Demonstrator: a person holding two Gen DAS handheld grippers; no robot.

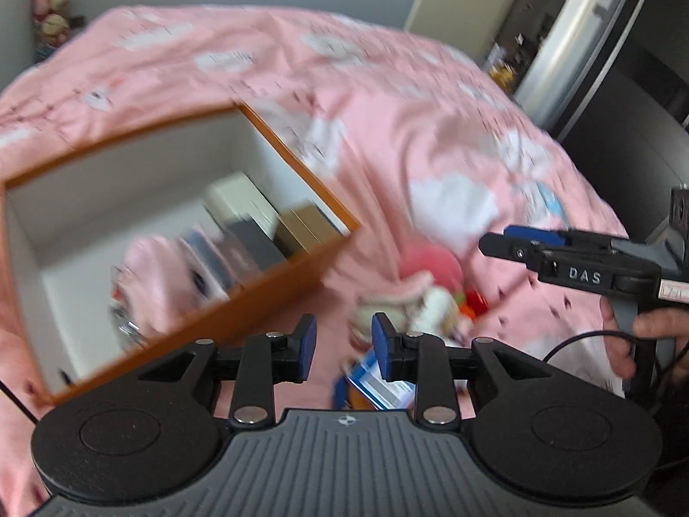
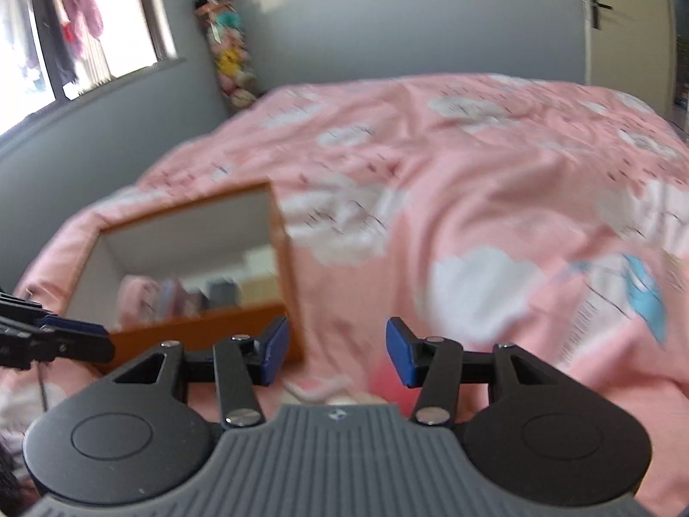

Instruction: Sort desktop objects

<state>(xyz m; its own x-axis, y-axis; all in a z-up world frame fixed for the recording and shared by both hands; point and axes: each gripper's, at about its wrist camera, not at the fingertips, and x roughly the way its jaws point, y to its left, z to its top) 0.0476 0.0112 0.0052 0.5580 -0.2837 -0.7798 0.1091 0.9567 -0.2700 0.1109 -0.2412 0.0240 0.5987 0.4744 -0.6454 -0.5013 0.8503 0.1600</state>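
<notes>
An orange box [image 1: 275,284] with a white inside lies on the pink bedspread, left of centre in the left wrist view. It holds several small cartons [image 1: 254,232] and a blurred pink item [image 1: 150,267]. My left gripper [image 1: 344,347] is open with nothing between its blue pads, just off the box's near right corner. Beyond it lie a pink and white plush toy [image 1: 430,297] and a blue and white packet [image 1: 370,383]. My right gripper [image 2: 336,355] is open and empty above the plush toy [image 2: 318,387], right of the box [image 2: 284,258]. A hand [image 1: 646,327] holds it.
The pink bedspread [image 2: 473,172] with white cloud prints stretches far and right. A grey wall, a window [image 2: 86,21] and a hanging column of plush toys [image 2: 228,43] stand behind the bed. A door [image 2: 620,21] and dark furniture [image 1: 624,86] are on the right.
</notes>
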